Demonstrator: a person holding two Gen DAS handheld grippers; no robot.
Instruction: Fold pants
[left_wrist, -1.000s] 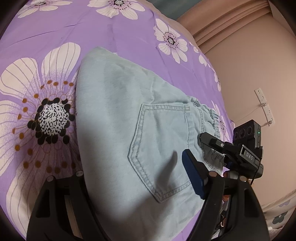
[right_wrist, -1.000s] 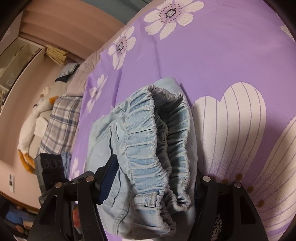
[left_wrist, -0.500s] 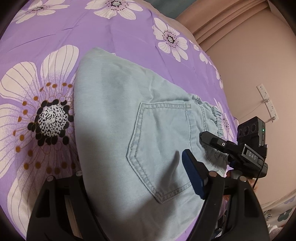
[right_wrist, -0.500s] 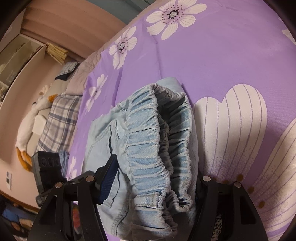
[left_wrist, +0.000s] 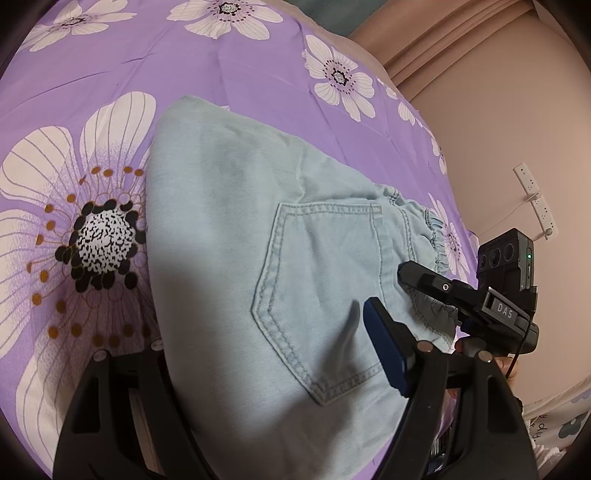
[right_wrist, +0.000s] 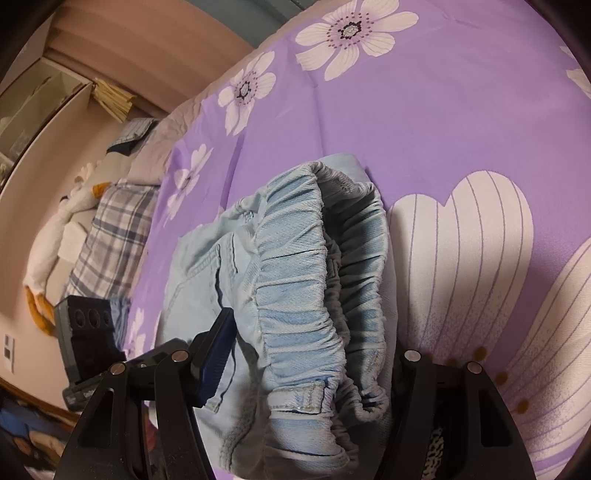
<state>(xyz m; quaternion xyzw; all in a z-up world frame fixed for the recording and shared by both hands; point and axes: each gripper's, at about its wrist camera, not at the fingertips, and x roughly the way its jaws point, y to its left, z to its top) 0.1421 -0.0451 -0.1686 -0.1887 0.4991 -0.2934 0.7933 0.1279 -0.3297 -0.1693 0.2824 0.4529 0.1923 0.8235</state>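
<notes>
Light blue denim pants (left_wrist: 258, 221) lie folded in a compact stack on a purple flowered bedspread (left_wrist: 221, 74), back pocket facing up. My left gripper (left_wrist: 240, 332) is open astride the stack's near end; its blue right pad (left_wrist: 384, 354) hovers over the denim and casts a shadow, while the cloth hides its left pad. The pants' gathered elastic waistband (right_wrist: 295, 277) bulges up between the fingers of my right gripper (right_wrist: 317, 336), which is open, its blue left pad (right_wrist: 218, 354) beside the cloth. Each gripper shows in the other's view: the right gripper (left_wrist: 443, 291) and the left gripper (right_wrist: 88, 332).
The bedspread (right_wrist: 424, 110) stretches far beyond the pants. A plaid pillow (right_wrist: 114, 236) and a white plush goose (right_wrist: 55, 251) lie at the bed's head. A pink wall with a power strip (left_wrist: 535, 199) runs close along the bed's edge. A hand (left_wrist: 506, 365) holds the right gripper.
</notes>
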